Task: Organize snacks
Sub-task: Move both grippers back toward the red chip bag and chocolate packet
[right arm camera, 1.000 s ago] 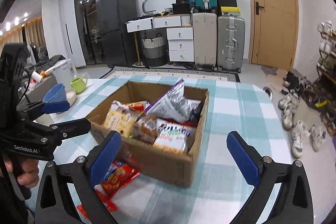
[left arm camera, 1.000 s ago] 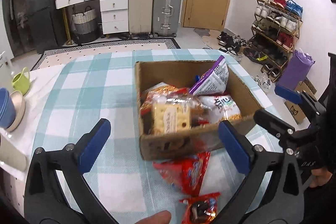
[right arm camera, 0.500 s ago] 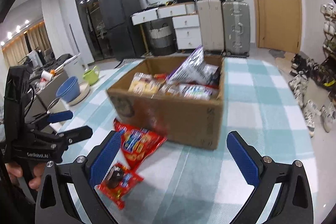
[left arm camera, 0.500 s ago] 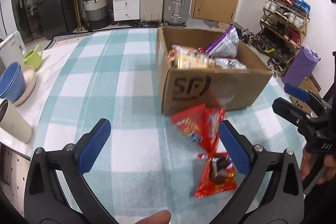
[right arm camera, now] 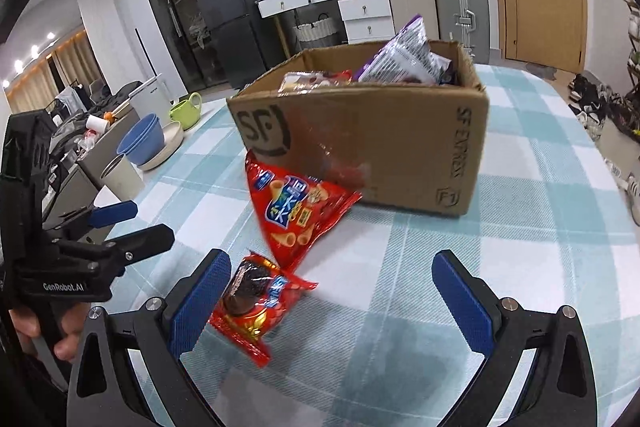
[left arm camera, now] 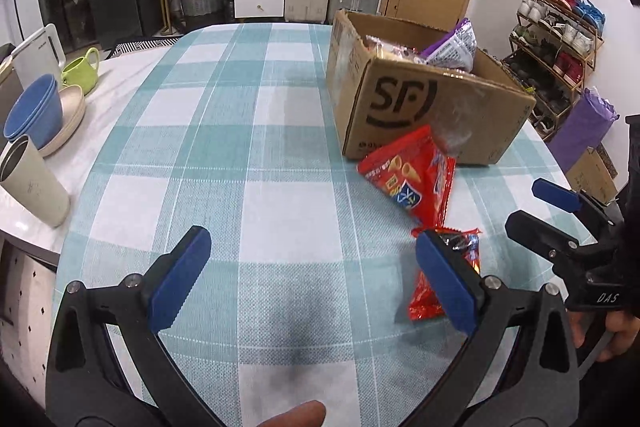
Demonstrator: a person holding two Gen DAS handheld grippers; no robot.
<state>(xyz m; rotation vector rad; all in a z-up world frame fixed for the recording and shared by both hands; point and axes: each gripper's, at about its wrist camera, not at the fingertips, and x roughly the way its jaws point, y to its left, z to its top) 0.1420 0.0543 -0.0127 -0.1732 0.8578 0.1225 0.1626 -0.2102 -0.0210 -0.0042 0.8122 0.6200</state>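
Note:
A cardboard box (left arm camera: 424, 115) (right arm camera: 384, 147) marked SF stands on the checked tablecloth, packed with snack bags; a purple-and-silver bag (right arm camera: 404, 57) sticks up from it. A large red snack bag (left arm camera: 412, 179) (right arm camera: 296, 211) leans against the box's front. A smaller red biscuit packet (left arm camera: 444, 279) (right arm camera: 256, 303) lies flat just before it. My left gripper (left arm camera: 312, 279) is open over bare cloth, its right finger overlapping the small packet. My right gripper (right arm camera: 332, 299) is open, the small packet beside its left finger. Each gripper shows in the other's view.
On the table's left edge stand a beige cup (left arm camera: 32, 183), stacked blue bowls (left arm camera: 34, 115) on a plate, a green mug (left arm camera: 82, 69) and a white kettle (left arm camera: 38, 53). Suitcases, drawers and a shoe rack (left arm camera: 560, 39) line the room behind.
Both grippers have pulled back and dropped lower, away from the box. The box top is now seen side-on, and the two red packets in front of it have come fully into view.

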